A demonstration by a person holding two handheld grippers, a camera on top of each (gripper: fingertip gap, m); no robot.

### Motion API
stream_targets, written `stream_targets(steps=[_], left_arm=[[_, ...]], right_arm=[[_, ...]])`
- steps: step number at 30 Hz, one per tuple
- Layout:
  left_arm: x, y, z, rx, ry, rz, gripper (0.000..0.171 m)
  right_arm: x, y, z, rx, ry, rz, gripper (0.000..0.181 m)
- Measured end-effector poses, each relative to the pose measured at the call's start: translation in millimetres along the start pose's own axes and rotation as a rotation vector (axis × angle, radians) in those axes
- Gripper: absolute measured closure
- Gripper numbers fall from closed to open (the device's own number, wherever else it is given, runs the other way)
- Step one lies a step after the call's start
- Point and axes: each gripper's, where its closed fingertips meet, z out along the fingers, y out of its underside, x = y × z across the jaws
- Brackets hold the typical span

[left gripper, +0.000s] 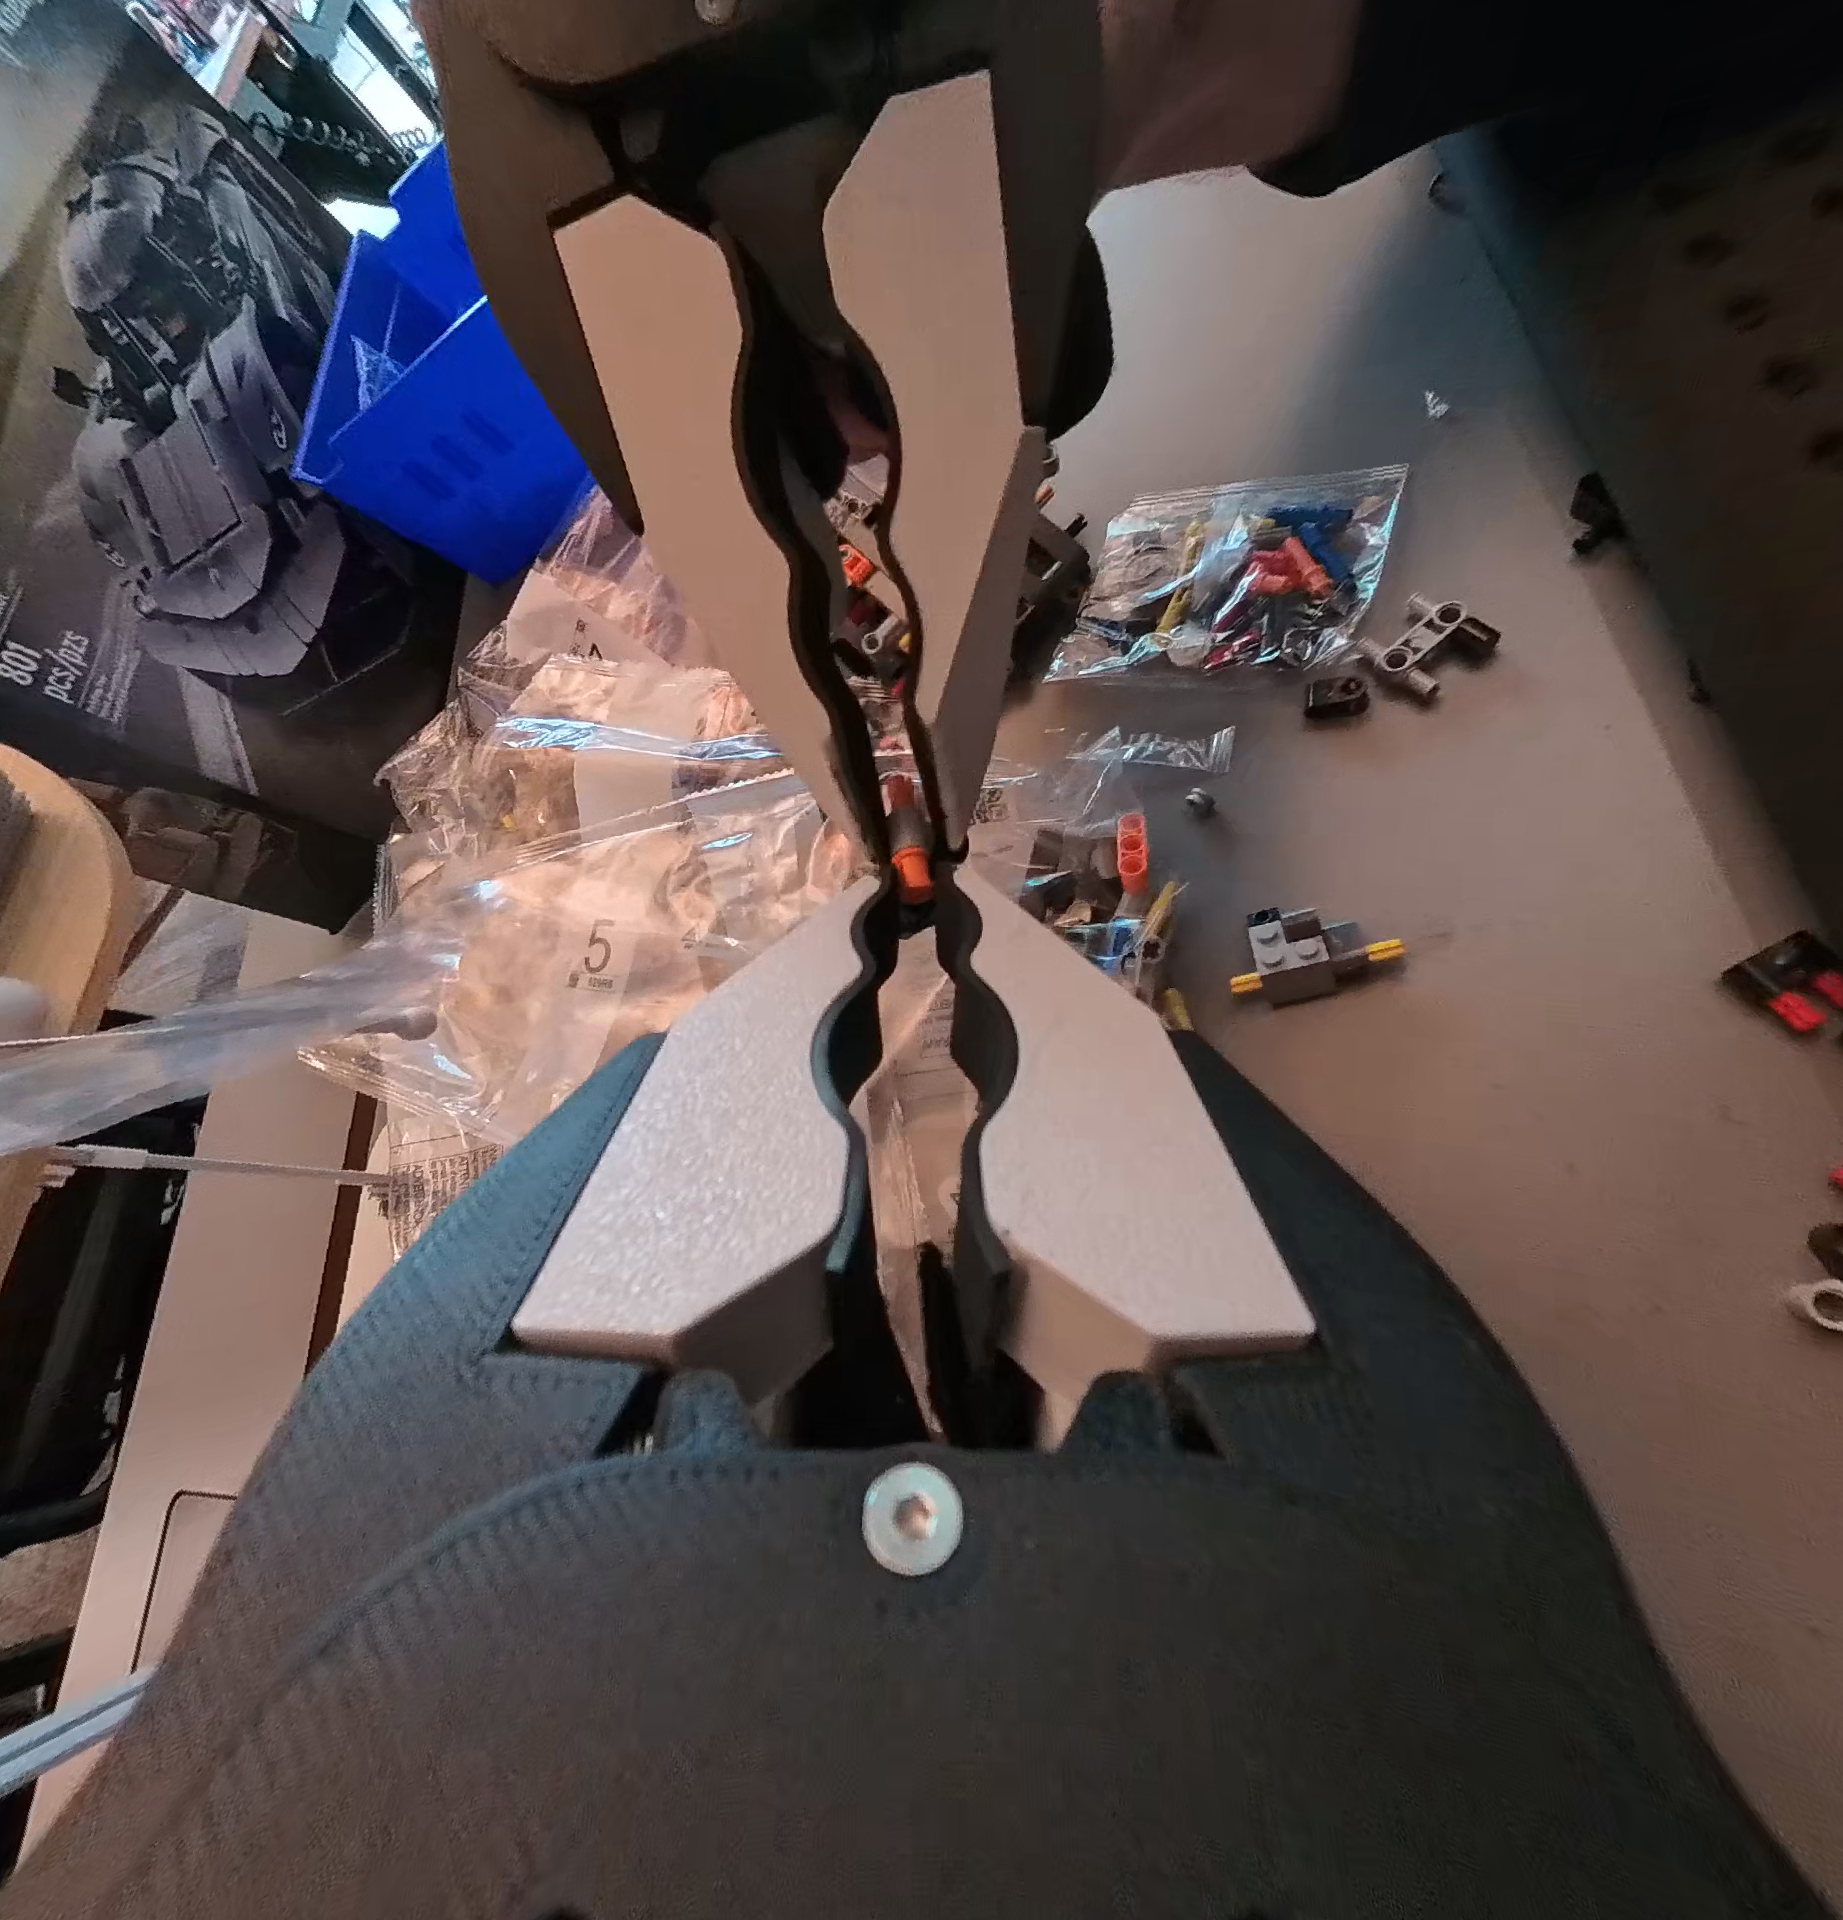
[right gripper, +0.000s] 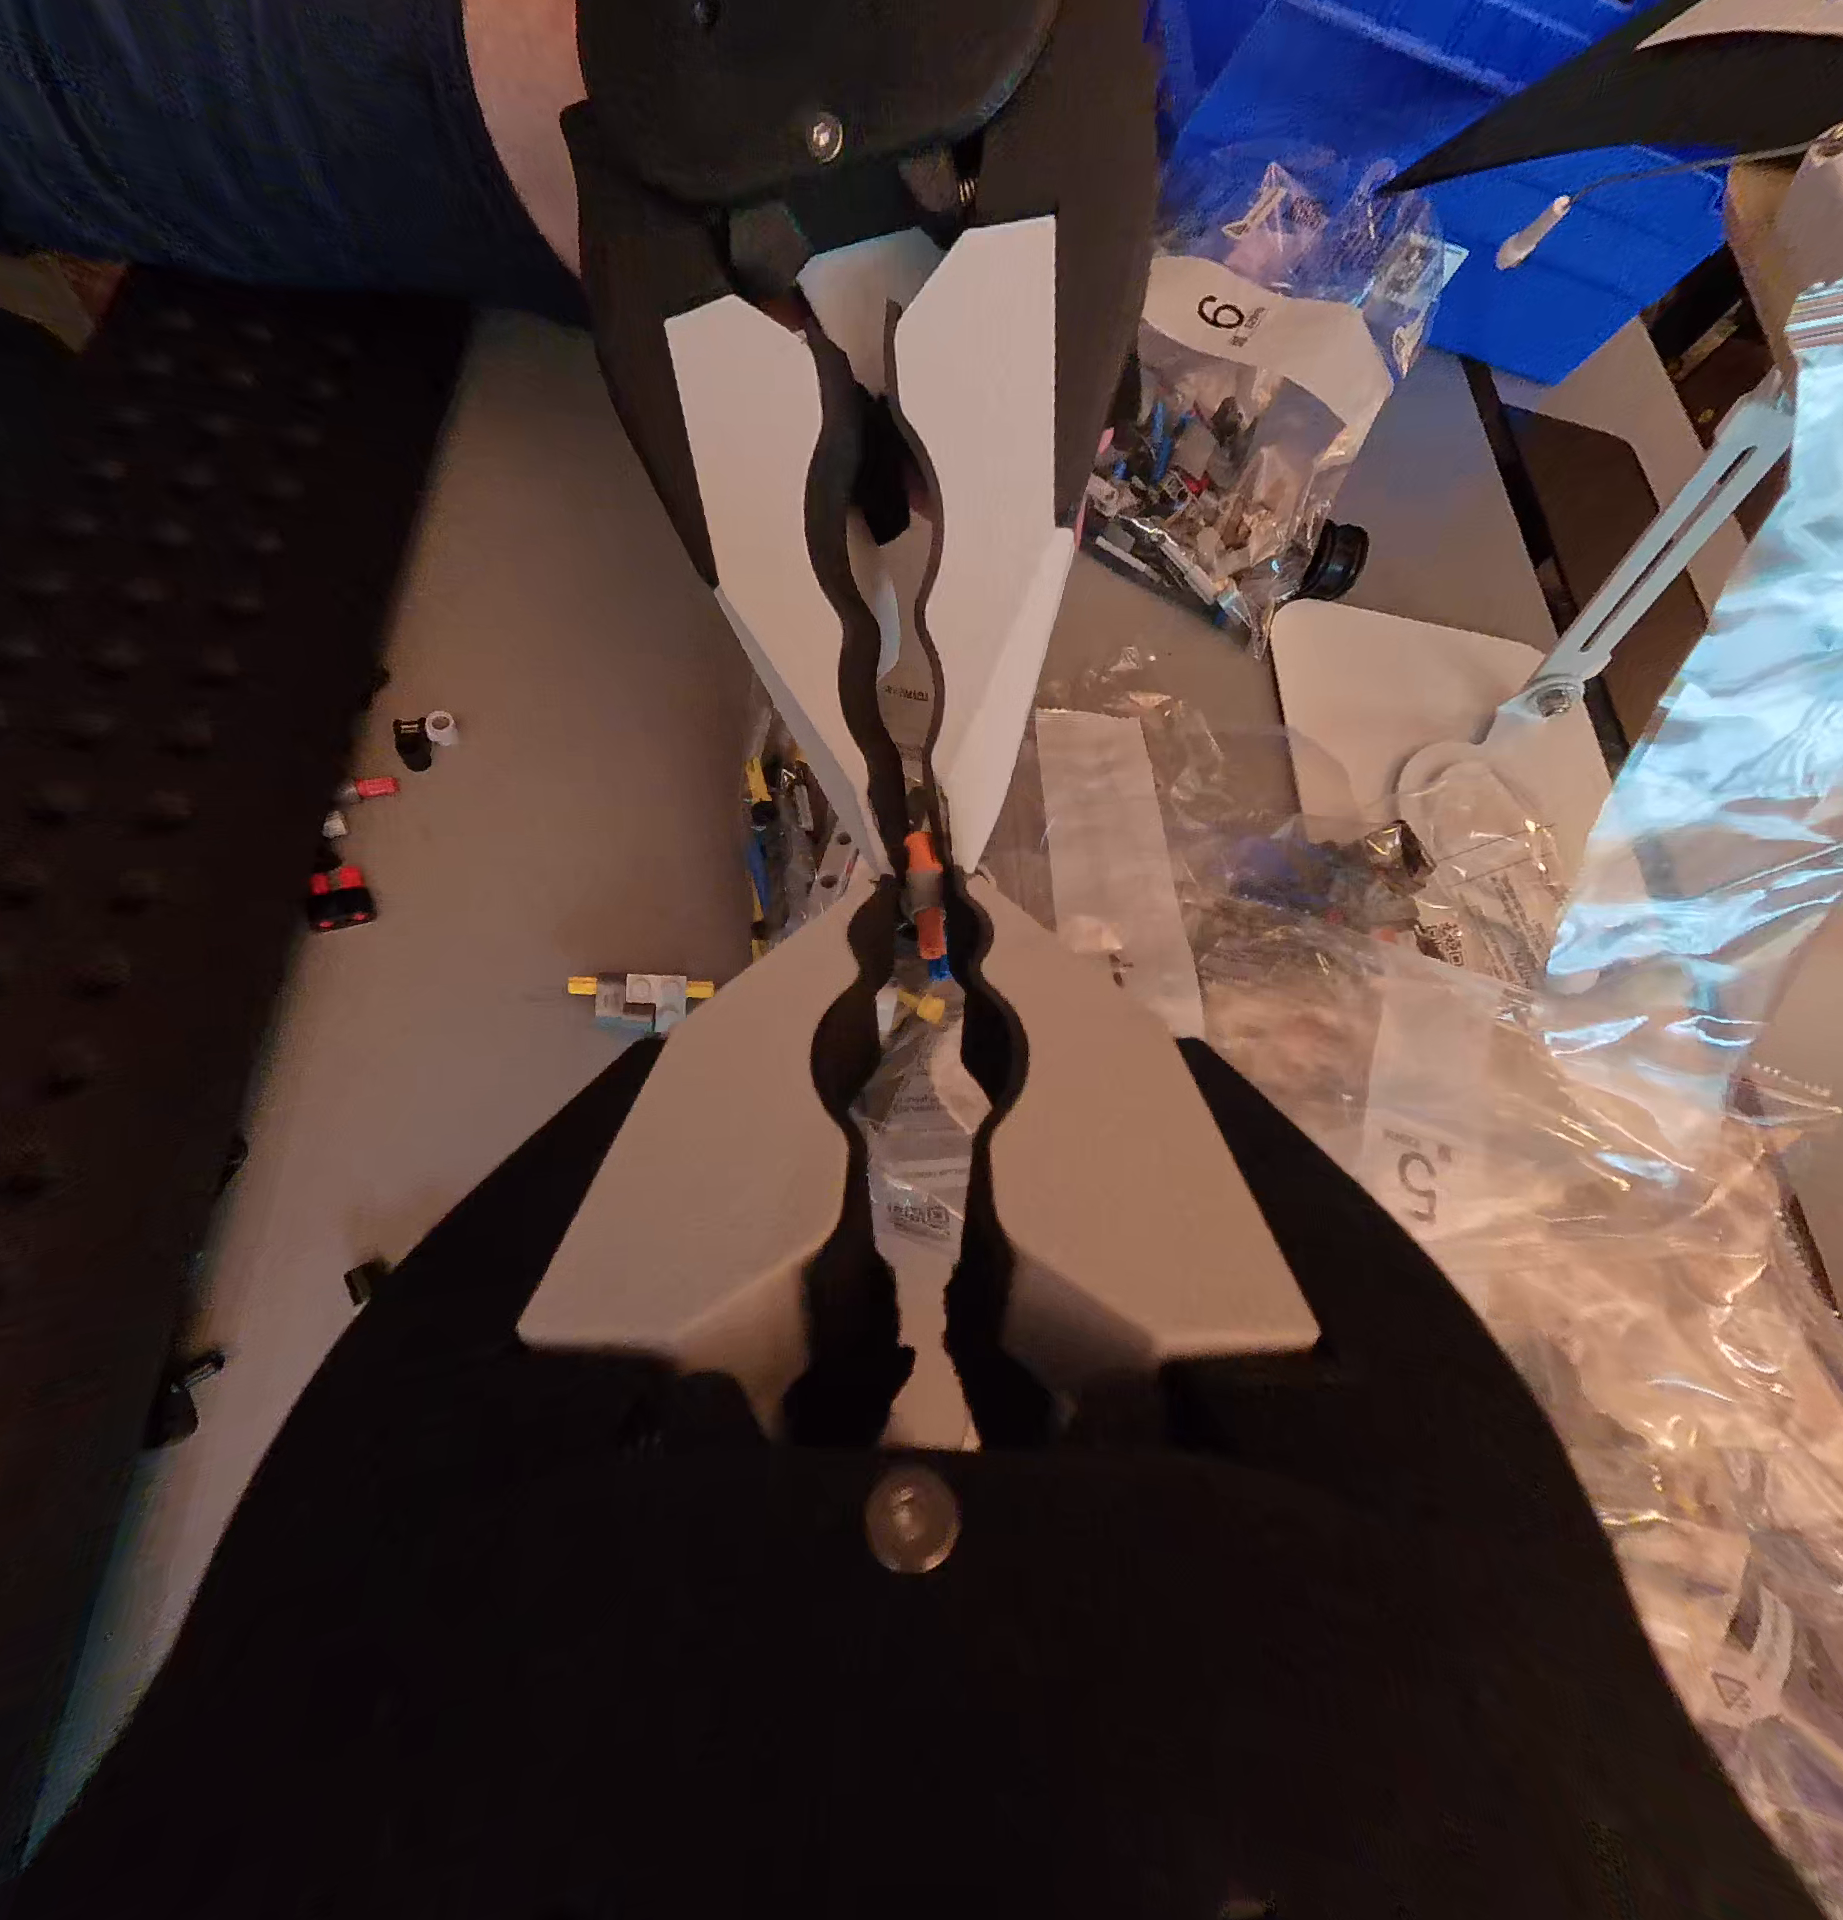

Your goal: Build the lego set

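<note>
A small orange-and-grey pin piece [left gripper: 909,857] hangs in the air between two grippers that meet tip to tip. My left gripper [left gripper: 912,902] comes up from the bottom of the left wrist view and is shut on one end of it. My right gripper [left gripper: 909,821] comes down from the top and is shut on the other end. The right wrist view shows the same piece [right gripper: 923,888] between my right gripper [right gripper: 919,920] below and my left gripper [right gripper: 922,847] above. A small grey build with yellow axle ends [left gripper: 1312,956] lies on the grey table [left gripper: 1519,1247].
Clear bags of parts [left gripper: 1229,582] and numbered bags [left gripper: 595,956] lie under the grippers. Blue bins [left gripper: 429,384] and the set's box [left gripper: 169,416] stand at the left. Loose pieces lie about: a grey connector [left gripper: 1426,644] and a black-and-red part [right gripper: 340,899]. A black studded mat [right gripper: 117,727] borders the table. The tips of both grippers are at nearly the same place. From either gripper's tips it is about 15 centimeters to the grey connector [left gripper: 1426,644].
</note>
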Motion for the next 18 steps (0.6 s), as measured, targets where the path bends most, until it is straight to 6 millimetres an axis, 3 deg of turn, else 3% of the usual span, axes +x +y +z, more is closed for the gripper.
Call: stream_targets(steps=[18], left_arm=[[2.7, -7.1, -5.8, 0.059, 0.033, -0.016, 0.167]], right_arm=[[-5.5, -2.7, -7.3, -0.012, -0.007, -0.018, 0.177]])
